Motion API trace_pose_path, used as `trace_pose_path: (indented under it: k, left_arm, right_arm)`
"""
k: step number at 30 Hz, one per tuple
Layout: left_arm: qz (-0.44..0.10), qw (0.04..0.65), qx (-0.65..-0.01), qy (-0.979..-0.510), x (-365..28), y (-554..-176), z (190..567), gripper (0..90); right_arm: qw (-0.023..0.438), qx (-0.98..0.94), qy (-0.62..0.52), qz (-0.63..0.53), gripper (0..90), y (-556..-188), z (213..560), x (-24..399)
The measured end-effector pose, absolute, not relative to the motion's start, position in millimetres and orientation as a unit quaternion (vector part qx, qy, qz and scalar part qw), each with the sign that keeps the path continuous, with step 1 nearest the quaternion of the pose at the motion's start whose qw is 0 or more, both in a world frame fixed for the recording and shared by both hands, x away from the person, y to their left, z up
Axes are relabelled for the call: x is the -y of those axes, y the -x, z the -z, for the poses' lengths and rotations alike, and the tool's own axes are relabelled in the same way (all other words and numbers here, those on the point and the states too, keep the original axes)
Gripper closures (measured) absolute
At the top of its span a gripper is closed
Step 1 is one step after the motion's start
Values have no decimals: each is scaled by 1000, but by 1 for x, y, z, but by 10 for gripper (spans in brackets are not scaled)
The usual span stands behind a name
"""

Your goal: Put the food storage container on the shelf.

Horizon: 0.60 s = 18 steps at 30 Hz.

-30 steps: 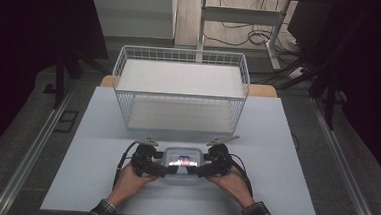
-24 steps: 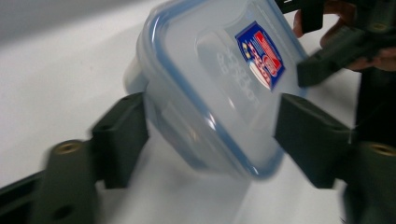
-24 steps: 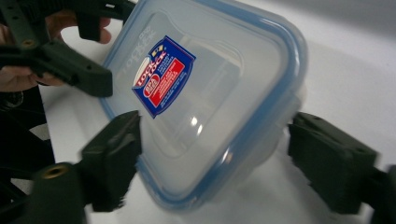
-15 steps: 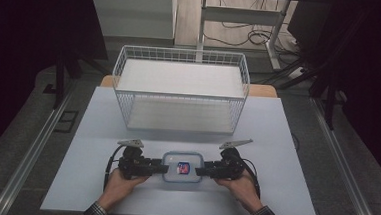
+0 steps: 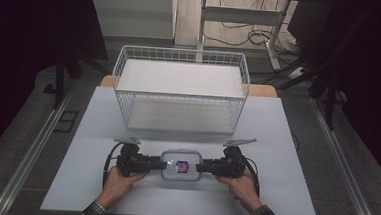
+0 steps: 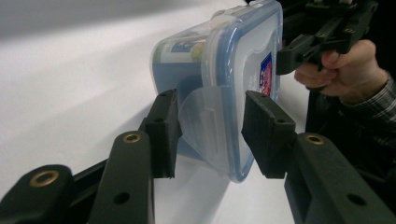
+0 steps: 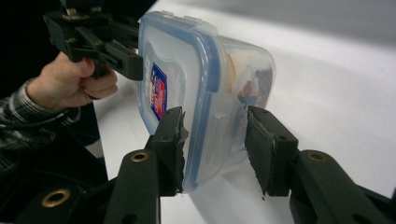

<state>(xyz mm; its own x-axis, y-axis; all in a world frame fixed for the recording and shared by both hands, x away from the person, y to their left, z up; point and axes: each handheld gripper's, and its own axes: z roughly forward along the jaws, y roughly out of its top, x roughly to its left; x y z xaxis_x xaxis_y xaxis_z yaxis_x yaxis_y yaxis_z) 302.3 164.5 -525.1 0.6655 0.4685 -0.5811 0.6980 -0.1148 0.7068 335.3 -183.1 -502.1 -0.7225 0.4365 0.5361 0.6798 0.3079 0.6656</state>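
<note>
Table (image 5: 286, 143), white, bears wire basket (image 5: 179, 89) beyond lidded container (image 5: 181, 166); surroundings seemingly dark.

I'm looking at a lab: white table (image 5: 99, 182) on aluminium rails (image 5: 30, 163), cables (image 5: 253, 36) trailing across the floor (image 5: 327, 126).

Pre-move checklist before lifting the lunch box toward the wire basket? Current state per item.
1. Left gripper at a latch flap of the lunch box: ok, jaws have just been closing, flap between them.
2. Left pads pressing the box: cannot tell, a gap shows on the lid side.
3. Right gripper at the opposite end: ok, jaws have just been closing around that flap.
4. Right pads pressing: cannot tell, one pad touches the lid, the other looks just clear.
5. Lid seated: ok, blue seal looks even.
6. Wire basket open on top, path clear: ok.
</note>
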Motion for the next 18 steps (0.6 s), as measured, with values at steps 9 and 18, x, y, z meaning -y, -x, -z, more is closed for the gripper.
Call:
trace_pose_path:
  k: [9,18]
  left_arm:
    - [82,548,-391,-735,-169,-306,501,574]
    - [64,558,-390,-729,-172,-319,472,573]
  right_arm:
    - [127,783,341,504,591,-342,485,182]
    - [116,778,339,517,591,-355,459,179]
